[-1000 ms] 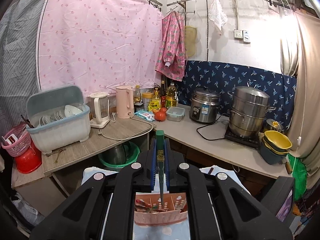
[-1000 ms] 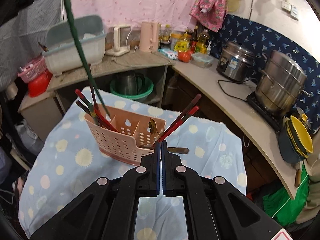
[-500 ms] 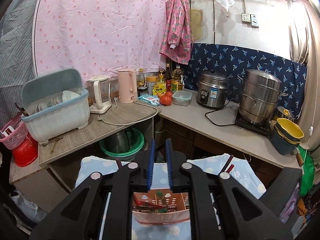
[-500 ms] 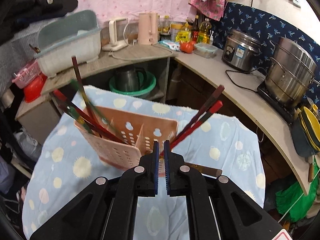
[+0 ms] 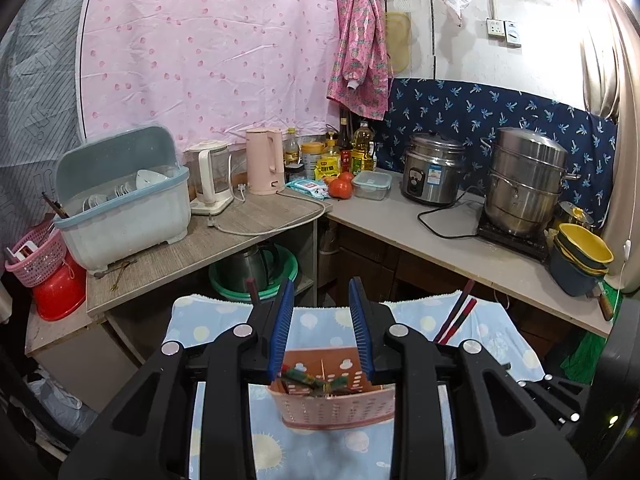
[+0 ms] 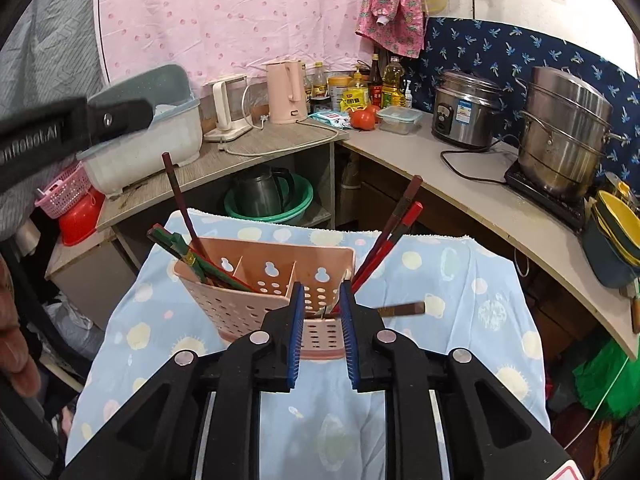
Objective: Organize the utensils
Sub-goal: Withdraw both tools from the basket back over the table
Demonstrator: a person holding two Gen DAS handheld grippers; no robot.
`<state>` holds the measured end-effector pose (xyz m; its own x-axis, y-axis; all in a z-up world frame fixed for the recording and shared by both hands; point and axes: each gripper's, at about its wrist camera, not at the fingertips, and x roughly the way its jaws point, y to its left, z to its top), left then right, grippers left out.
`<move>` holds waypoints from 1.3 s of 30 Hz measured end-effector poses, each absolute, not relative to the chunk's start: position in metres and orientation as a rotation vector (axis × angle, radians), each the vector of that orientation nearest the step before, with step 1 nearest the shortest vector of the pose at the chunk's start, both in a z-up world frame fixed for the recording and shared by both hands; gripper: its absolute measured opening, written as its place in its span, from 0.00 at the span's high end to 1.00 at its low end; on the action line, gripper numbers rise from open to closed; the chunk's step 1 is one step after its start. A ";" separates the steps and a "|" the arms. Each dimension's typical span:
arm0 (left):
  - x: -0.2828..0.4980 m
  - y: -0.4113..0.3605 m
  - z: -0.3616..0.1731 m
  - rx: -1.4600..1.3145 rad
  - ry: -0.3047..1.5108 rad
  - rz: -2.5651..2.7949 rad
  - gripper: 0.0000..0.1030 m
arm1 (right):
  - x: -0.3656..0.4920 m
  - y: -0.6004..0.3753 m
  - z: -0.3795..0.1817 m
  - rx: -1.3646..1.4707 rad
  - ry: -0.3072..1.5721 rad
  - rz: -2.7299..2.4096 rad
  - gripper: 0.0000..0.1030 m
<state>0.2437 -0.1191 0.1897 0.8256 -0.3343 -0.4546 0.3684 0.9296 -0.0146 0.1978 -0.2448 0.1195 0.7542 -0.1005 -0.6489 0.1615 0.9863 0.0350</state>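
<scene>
A pink perforated utensil caddy [image 6: 256,280] stands on a small table with a blue sun-print cloth [image 6: 460,280]. Green and red chopsticks [image 6: 188,252] lean in its left compartment, and red and brown chopsticks [image 6: 394,224] lean out of its right end. A brown-handled utensil [image 6: 402,309] lies on the cloth to the right of the caddy. My right gripper [image 6: 322,312] is open and empty just in front of the caddy. My left gripper [image 5: 322,332] is open and empty above the caddy [image 5: 332,404]; its finger also shows in the right wrist view [image 6: 116,116].
An L-shaped counter [image 5: 260,220] behind holds a dish drainer box [image 5: 124,208], two kettles, bottles, tomatoes, a rice cooker [image 5: 432,172] and a steel steamer pot [image 5: 524,184]. A green basin with a kettle [image 5: 252,268] sits under the counter. Stacked bowls [image 5: 580,256] stand at right.
My left gripper let the green chopstick drop into the caddy's left compartment, opened wide and rose. My right gripper opened from shut and moved closer to the caddy.
</scene>
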 end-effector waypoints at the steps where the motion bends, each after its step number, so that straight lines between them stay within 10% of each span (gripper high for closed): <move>1: 0.241 -0.118 0.187 0.077 0.474 -0.372 0.73 | 0.194 -0.244 0.120 0.097 0.700 -0.144 0.82; 39: 0.150 -0.081 0.109 0.069 0.609 -0.387 0.73 | 0.091 -0.222 0.108 0.152 0.671 -0.184 0.64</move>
<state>0.1497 -0.0805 0.1090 0.7513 -0.3336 -0.5695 0.3739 0.9262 -0.0493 0.0911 -0.2224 0.1076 0.7683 -0.1200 -0.6288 0.2176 0.9727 0.0802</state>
